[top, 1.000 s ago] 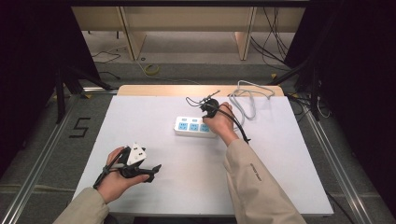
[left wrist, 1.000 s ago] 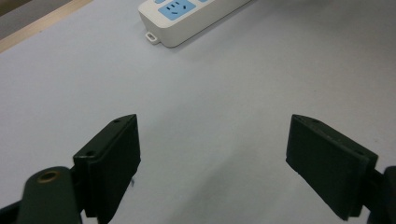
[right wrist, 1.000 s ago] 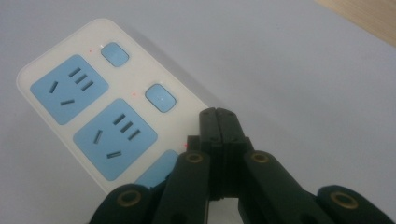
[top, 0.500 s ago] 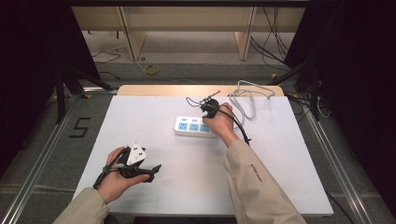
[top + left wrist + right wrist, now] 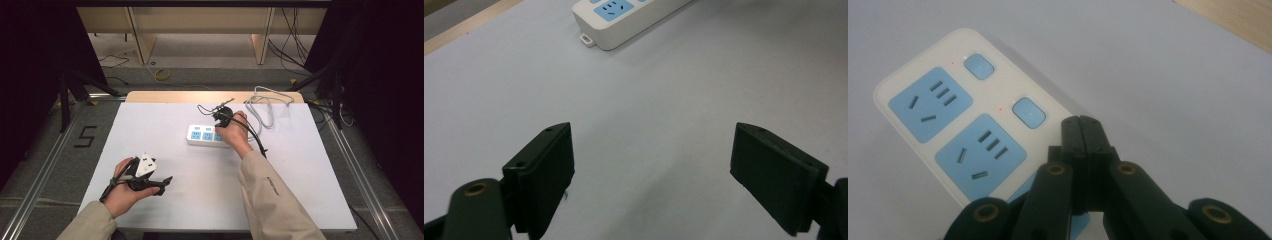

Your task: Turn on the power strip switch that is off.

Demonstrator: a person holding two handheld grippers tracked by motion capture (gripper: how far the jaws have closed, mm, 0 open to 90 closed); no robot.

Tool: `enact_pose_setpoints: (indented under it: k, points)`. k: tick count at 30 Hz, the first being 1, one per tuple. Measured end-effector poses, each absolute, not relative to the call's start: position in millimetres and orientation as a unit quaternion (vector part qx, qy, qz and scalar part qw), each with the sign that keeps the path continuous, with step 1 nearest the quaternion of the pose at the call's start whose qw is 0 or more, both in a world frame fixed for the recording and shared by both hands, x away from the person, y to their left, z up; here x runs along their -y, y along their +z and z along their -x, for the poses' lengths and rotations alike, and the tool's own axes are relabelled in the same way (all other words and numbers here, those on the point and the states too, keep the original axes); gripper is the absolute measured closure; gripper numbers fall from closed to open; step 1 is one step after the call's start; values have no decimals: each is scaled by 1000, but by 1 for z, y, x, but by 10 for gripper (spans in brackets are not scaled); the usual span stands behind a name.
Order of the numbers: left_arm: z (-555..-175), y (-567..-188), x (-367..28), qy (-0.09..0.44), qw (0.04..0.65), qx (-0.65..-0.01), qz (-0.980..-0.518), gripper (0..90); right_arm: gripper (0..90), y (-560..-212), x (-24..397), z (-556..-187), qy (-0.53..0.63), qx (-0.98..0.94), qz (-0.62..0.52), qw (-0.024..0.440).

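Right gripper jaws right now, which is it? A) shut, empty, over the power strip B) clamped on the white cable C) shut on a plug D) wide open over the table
A: in the right gripper view the right gripper has its two jaws pressed together with nothing between them, poised above the power strip next to a blue switch.

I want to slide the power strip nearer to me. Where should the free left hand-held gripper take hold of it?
Grip the power strip across its narrow width at the bare left end, where the small tab sticks out. It lies flat with long straight sides, and the open left hand-held gripper already faces that end; the right hand-held gripper is over the other end.
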State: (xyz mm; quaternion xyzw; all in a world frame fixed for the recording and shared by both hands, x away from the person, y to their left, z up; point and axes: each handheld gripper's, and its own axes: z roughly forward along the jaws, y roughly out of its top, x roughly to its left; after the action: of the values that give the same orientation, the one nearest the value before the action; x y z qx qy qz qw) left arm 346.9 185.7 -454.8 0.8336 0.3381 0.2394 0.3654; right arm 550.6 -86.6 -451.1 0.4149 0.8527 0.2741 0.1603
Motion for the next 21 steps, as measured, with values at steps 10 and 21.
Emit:
enact_pose_setpoints:
  k: [10,21]
  points:
    - [-347,-455,-185,239,367,-339,-833,173,900,-448,91,-550,272,-853,-417,160]
    - [-347,-455,-185,239,366,-340,-833,173,900,-441,96,-546,290,-847,-414,164]
